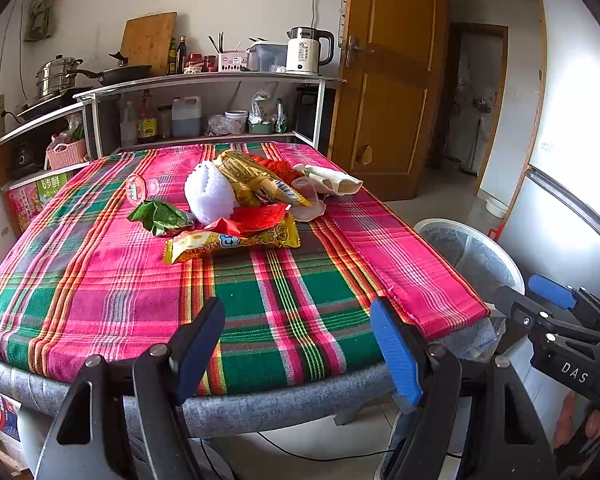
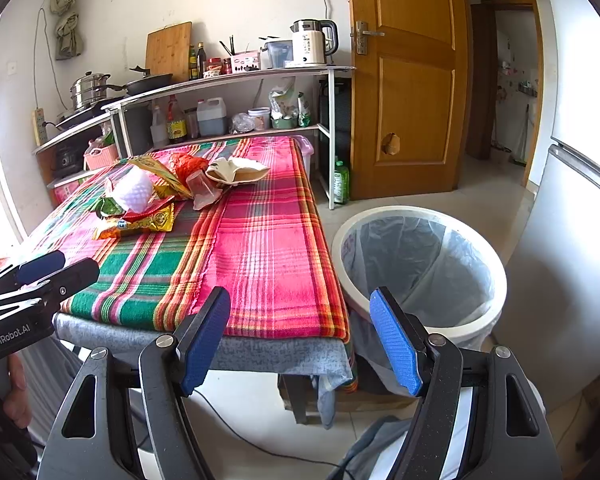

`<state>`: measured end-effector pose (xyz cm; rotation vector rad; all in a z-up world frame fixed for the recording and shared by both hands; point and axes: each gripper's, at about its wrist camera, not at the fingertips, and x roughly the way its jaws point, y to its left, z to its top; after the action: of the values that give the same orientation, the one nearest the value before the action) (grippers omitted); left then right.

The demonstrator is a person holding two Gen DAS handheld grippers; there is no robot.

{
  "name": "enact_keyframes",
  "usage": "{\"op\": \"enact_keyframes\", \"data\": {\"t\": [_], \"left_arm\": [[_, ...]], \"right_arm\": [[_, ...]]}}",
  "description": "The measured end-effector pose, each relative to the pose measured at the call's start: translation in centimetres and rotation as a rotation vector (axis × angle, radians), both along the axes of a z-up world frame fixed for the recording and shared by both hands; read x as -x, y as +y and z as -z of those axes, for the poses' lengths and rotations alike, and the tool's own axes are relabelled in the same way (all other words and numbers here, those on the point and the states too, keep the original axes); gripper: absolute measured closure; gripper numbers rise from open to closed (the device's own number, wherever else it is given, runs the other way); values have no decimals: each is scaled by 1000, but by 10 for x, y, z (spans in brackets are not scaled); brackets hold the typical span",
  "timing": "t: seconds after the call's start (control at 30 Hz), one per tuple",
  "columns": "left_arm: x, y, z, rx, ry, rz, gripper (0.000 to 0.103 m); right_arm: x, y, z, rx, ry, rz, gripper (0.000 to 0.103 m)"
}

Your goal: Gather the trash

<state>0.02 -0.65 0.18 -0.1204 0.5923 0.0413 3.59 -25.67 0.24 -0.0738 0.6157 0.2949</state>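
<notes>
Both tools are hovering short of the table's near edge, the left gripper (image 1: 298, 350) and the right gripper (image 2: 300, 342) each standing spread wide and holding nothing. The trash pile (image 1: 236, 200) is lying toward the far end of the plaid tablecloth (image 1: 148, 288), at about twelve o'clock from the left tool. The lined bin (image 2: 420, 272) is waiting on the floor at the table's three o'clock side. The wrappers are likely light, crinkly and slippery; the yellow snack packet (image 1: 232, 242), nearest, is probably best pinched at its crimped end.
</notes>
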Motion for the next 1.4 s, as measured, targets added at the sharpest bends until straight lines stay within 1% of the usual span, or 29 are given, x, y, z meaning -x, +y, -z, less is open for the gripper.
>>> {"op": "enact_keyframes", "data": {"t": [1.4], "left_arm": [[2, -5, -3, 1, -6, 24, 26]], "right_arm": [[0, -3, 0, -5, -9, 13, 30]]}}
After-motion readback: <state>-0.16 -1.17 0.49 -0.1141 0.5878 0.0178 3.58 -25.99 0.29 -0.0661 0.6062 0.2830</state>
